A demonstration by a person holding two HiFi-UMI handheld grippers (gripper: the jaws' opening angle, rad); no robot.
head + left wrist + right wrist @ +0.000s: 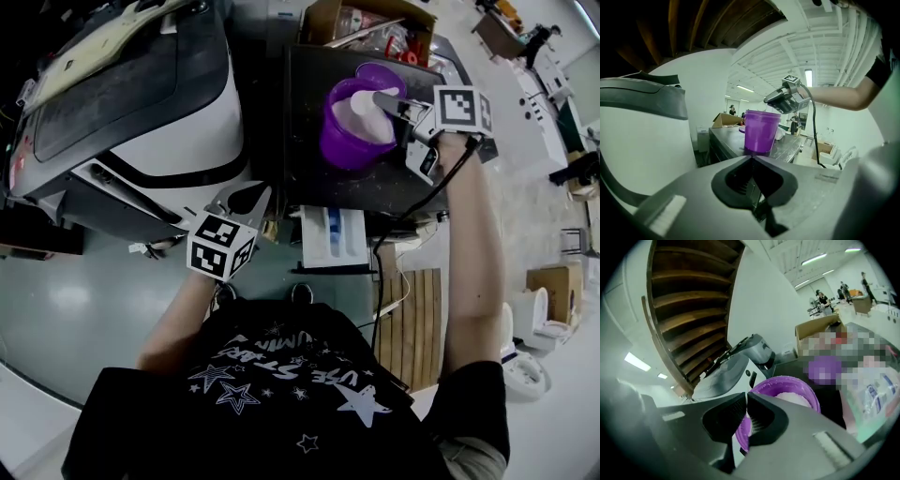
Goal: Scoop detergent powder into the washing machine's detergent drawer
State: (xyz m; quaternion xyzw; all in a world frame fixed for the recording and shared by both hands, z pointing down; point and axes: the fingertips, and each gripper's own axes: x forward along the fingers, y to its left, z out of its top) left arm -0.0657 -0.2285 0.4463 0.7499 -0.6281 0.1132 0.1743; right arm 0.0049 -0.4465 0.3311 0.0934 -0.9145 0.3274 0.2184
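**Over the tub: right hand-held gripper above the powder, drawer open below**

On the dark flat top of the washing machine (309, 84) stands a round purple plastic tub (352, 141) (761, 131) (806, 390), open and holding white detergent powder (361, 111) (794, 398). Just behind it lies a round purple lid (386, 75), and further back sits an open brown cardboard box (323, 19).

The right hand-held gripper (380, 97) (766, 99) (746, 397) hangs just above the tub's mouth. Its jaws are drawn together to a thin slit, and nothing can be seen between them.

Below the front edge of the machine's top, the white detergent drawer (333, 239) is pulled out, with a blue insert showing in it. It is well apart from the tub and nearer the person.

The left hand-held gripper (246, 200) (752, 158) is held low, to the left of the drawer and clear of it. Its jaws are closed tip to tip on nothing, and they point towards the tub.
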